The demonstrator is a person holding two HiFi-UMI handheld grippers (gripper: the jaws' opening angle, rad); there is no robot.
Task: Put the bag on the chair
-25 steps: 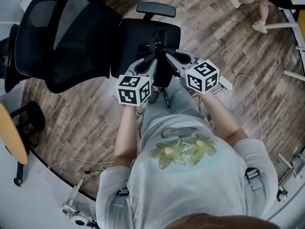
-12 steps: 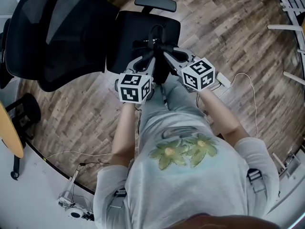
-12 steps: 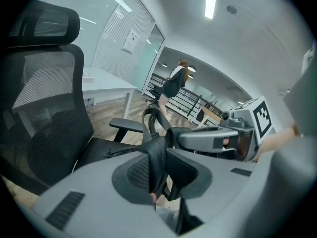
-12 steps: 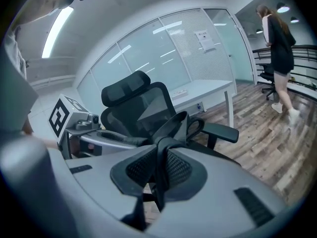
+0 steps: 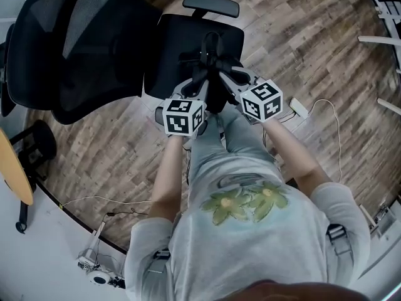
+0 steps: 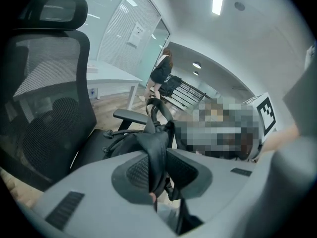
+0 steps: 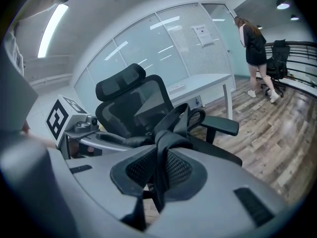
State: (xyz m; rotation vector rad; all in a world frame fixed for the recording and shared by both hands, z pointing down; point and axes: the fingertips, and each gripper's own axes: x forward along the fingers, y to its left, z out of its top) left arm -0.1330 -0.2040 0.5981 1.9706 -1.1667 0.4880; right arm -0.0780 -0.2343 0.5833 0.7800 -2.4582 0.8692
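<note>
- A black fabric bag point(image 5: 212, 58) hangs between the two grippers, over the front part of the seat of a black mesh-backed office chair point(image 5: 81, 49). No view shows whether its bottom touches the seat.
- The left gripper point(image 5: 199, 85) has its grey fingers point(image 6: 89, 202) drawn narrow, pinching one of the bag's black straps between the dark textured pads.
- The right gripper point(image 5: 223, 79) pinches a second black strap the same way, its fingers just as close together.
- Both grippers slant forward and down, with their tips near each other at the bag's top.
- A looped carry handle point(image 5: 212, 42) stands above the pinched straps.
- The chair stands on a wood-plank floor point(image 5: 301, 42), with one padded armrest point(image 5: 211, 5) beyond the bag.
</note>
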